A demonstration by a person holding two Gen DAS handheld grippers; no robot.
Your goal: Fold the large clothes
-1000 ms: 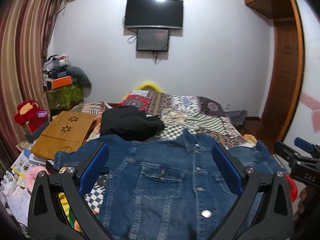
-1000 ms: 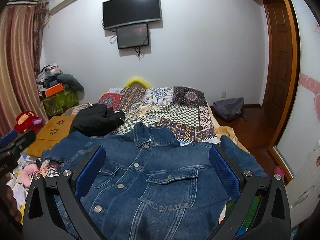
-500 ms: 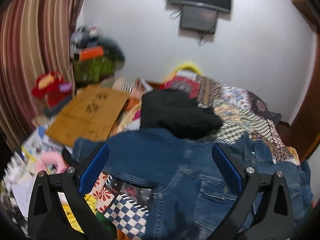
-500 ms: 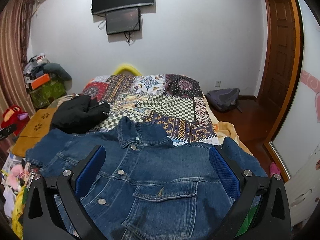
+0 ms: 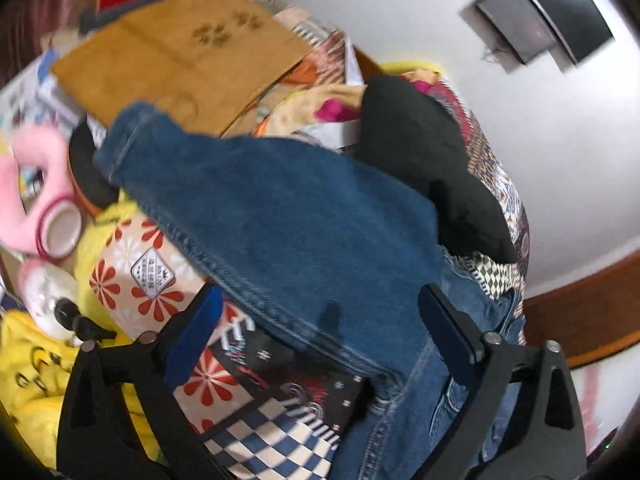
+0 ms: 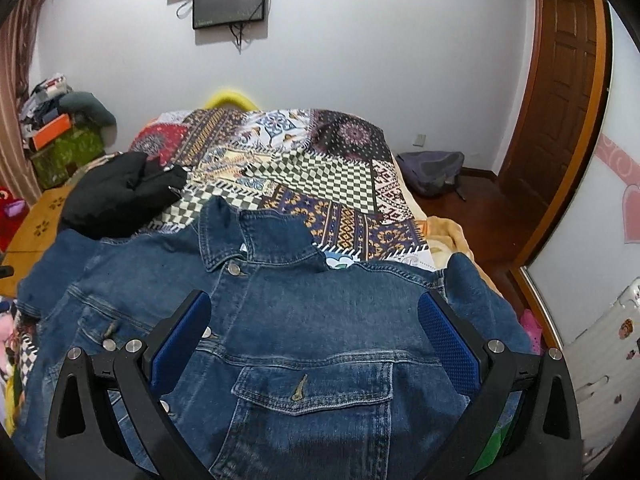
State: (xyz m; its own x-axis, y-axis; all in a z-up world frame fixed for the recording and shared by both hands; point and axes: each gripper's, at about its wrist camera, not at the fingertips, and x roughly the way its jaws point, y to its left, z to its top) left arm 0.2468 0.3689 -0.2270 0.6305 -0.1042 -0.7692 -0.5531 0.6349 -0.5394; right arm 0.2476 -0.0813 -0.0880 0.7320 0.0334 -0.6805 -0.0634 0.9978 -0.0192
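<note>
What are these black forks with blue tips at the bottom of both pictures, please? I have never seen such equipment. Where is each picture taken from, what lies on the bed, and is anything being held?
They are two hand-held grippers; a person carries one in each hand, and each has a wide-angle camera looking forward along its two fingers. So the picture tilted toward the clutter comes from the left gripper, the level one from the right gripper.

A blue denim jacket lies face up and buttoned on the patchwork bedspread, collar toward the wall. Beyond it lies a black garment. In the left view you see the jacket's sleeve stretched over the bed's edge, above toys and a wooden board.

Both grippers are open and hold nothing. The left view is blurred.
</note>
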